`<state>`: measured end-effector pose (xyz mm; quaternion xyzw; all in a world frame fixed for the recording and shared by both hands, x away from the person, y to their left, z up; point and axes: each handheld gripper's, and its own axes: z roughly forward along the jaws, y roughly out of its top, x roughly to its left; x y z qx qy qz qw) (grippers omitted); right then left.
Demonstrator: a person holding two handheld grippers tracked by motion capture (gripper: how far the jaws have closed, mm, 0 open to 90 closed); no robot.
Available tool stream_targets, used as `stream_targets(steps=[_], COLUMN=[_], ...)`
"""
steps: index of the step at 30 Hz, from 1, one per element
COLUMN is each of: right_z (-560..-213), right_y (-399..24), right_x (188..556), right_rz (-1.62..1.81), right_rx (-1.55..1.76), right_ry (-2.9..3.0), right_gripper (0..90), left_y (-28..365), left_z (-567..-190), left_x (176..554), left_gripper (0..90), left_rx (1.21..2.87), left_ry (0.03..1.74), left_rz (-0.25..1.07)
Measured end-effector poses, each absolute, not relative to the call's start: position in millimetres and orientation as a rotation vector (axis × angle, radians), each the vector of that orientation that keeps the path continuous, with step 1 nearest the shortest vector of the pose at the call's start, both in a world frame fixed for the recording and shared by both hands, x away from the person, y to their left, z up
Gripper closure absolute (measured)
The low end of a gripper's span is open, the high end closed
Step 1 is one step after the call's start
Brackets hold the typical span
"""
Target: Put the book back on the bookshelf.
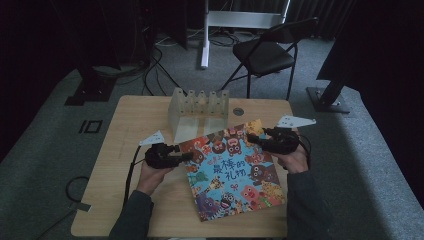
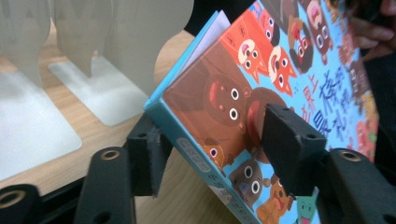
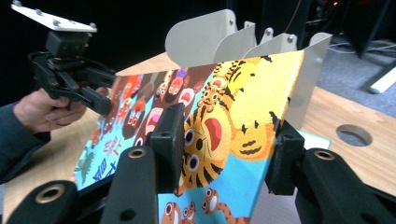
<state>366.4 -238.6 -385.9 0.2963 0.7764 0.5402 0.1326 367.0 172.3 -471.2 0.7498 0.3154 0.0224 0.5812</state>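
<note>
A children's picture book (image 1: 230,170) with cartoon animals on a blue cover lies askew on the wooden table (image 1: 135,120). My left gripper (image 1: 192,156) reaches in at its left top corner. In the left gripper view the jaws (image 2: 215,149) straddle that corner, which is tipped up off the wood; one pad (image 2: 285,140) lies over the cover and bare wood shows beside the other. My right gripper (image 1: 250,139) is at the book's far right corner. Its jaws (image 3: 226,144) stand apart around the tiger picture (image 3: 224,126), not pinching it.
A pale metal divider rack (image 1: 200,102) stands just behind the book, its plates close to the raised corner (image 3: 224,37). A round hole (image 1: 238,111) sits in the tabletop beside it. A black folding chair (image 1: 265,52) and cables lie beyond the table.
</note>
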Motion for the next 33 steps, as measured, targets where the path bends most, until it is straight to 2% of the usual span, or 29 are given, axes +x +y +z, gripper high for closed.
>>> stream_targets(steps=[15,21,24,29,33], right_z=[-387,-389,-389,-391,-394], right_y=[-245,-245,-246,-242,-243], right_x=[357,354,354,355,355], right_rz=[1.528,1.517,1.538,1.531,1.572], right_rx=[0.828,0.807,0.812,0.810,0.798], right_ry=[2.182,2.163,2.152,2.140,2.138], right_gripper=[45.3,45.7,49.2,49.3,49.0], left_y=[178,181,183,182,184], left_z=[-423,-401,-392,-383,-387], left_x=[355,348,345,338,333], left_gripper=[62.9,69.7,72.5,74.0,72.8], left_rx=[1.740,1.718,1.710,1.733,1.719], left_ry=[0.626,0.564,0.541,0.504,0.476], left_rz=[0.157,0.214,0.245,0.342,0.352])
